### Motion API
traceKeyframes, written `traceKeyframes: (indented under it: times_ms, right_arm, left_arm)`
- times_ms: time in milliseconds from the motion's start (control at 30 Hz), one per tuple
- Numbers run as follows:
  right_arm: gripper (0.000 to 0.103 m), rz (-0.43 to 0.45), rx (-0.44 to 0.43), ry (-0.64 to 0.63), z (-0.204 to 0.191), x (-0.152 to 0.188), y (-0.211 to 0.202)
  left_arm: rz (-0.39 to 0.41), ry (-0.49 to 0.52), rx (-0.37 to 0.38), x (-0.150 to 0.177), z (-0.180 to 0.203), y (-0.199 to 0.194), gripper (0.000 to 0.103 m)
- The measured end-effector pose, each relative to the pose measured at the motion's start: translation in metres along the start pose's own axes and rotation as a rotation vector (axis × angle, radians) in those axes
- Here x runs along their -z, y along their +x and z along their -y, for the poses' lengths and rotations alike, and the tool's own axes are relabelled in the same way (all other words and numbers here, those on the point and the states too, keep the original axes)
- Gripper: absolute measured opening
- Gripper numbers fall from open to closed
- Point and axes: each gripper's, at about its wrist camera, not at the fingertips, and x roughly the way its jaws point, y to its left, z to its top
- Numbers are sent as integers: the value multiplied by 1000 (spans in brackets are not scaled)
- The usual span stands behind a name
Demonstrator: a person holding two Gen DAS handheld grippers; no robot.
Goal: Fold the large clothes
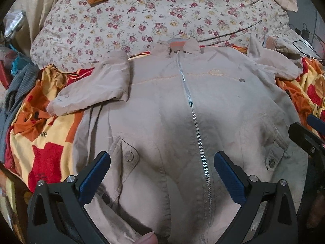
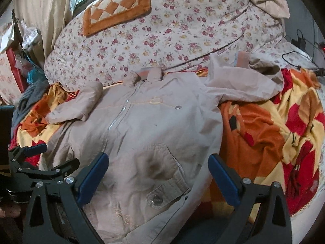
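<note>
A beige zip-up jacket [image 1: 213, 101] lies front up on the bed, zipper closed, collar at the far end. Its left sleeve [image 1: 93, 89] is folded in over the chest edge; its right sleeve [image 2: 243, 81] lies spread to the right. My left gripper [image 1: 162, 174] is open and empty above the lower front, near the zipper [image 1: 195, 122]. My right gripper [image 2: 158, 177] is open and empty above the jacket's [image 2: 162, 122] right pocket [image 2: 162, 183]. The right gripper also shows at the right edge of the left wrist view [image 1: 310, 138], the left gripper at the left of the right wrist view [image 2: 42, 158].
The jacket rests on a red, orange and yellow blanket [image 2: 274, 132]. A floral quilt [image 1: 142, 20] with an orange checked cushion [image 2: 117, 8] lies behind it. A grey garment [image 1: 16, 93] lies at the left. Cables and a charger [image 2: 300, 44] sit at the far right.
</note>
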Motion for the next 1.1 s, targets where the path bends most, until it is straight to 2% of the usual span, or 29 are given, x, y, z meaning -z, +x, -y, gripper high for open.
traceKeyframes:
  times_ms: [400,1100]
  right_arm:
    - [100,-4,-47,-32,-3,5,-1]
    - [100,27,-62,-66,-13,13,-14]
  left_arm:
    - [4,-40,-43,11,-7,-10,98]
    - [52,-117,-63,27,-31,-49,98]
